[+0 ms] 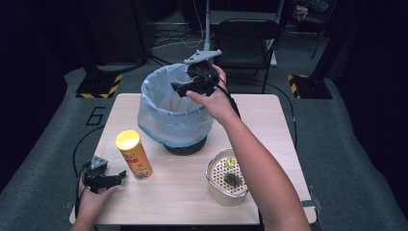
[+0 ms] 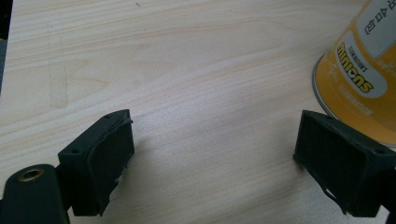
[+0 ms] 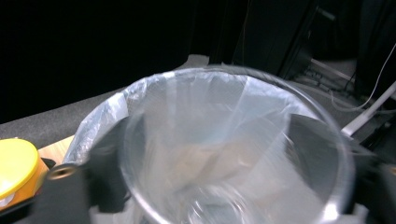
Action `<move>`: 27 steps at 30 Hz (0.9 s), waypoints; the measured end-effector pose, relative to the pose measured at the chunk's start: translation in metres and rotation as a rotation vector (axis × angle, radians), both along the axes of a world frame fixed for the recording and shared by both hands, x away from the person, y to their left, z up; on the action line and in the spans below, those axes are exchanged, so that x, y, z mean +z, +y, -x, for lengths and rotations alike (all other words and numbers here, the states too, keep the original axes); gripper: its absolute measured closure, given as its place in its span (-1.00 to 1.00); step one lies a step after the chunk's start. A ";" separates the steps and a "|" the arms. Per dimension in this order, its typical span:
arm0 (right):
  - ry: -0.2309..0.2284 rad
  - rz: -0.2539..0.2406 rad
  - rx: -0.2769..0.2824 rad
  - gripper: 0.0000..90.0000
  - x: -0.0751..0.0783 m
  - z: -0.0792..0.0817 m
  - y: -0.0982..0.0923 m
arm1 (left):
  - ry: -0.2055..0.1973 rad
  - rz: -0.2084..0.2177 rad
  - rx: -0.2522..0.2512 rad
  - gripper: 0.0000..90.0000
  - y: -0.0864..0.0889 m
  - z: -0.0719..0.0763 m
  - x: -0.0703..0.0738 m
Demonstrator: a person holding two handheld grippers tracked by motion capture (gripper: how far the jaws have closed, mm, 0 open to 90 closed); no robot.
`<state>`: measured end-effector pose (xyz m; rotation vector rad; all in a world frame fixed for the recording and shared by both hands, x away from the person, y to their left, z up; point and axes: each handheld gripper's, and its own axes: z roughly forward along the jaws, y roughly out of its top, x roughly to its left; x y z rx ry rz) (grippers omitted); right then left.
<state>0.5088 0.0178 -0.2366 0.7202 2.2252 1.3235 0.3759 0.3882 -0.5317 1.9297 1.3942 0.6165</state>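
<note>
A clear plastic cup [image 3: 233,154] lies blurred between the jaws of my right gripper [image 3: 210,135], mouth toward the camera. The jaws stand wide at its sides and I see no pad pressing on it. In the high view my right gripper [image 1: 182,88] hangs over the mouth of a black bin lined with a pale blue bag [image 1: 163,115], and the bag's rim [image 3: 100,116] shows just beyond the cup. My left gripper [image 1: 119,176] rests open on the wooden table [image 2: 187,70] with nothing between its jaws [image 2: 215,163]. A yellow can [image 1: 133,154] [image 2: 364,70] stands upright just right of it.
A perforated metal container [image 1: 211,185] sits at the table's front right with a small yellow item [image 1: 230,162] and a dark lump [image 1: 232,179] inside. A folding chair [image 1: 245,38] and stand bases are on the floor behind the table. The yellow can's lid [image 3: 14,163] shows beside the bin.
</note>
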 end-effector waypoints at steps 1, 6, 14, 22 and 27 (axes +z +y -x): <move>0.012 0.002 0.000 -0.61 -0.002 0.000 0.001 | 0.004 0.001 -0.001 -0.76 0.000 0.000 0.000; -0.007 0.009 0.002 -0.67 -0.004 0.002 0.001 | 0.000 0.007 -0.004 -0.79 -0.001 0.000 -0.001; -0.024 -0.002 0.005 -0.68 -0.001 0.007 -0.007 | -0.001 0.002 0.008 -0.79 -0.001 0.001 -0.001; -0.035 -0.024 0.013 -0.68 -0.002 0.022 -0.037 | 0.005 0.014 0.004 -0.79 -0.002 0.001 -0.001; -0.031 -0.024 0.013 -0.68 -0.002 0.036 -0.059 | 0.005 0.002 -0.012 -0.78 0.000 0.002 0.000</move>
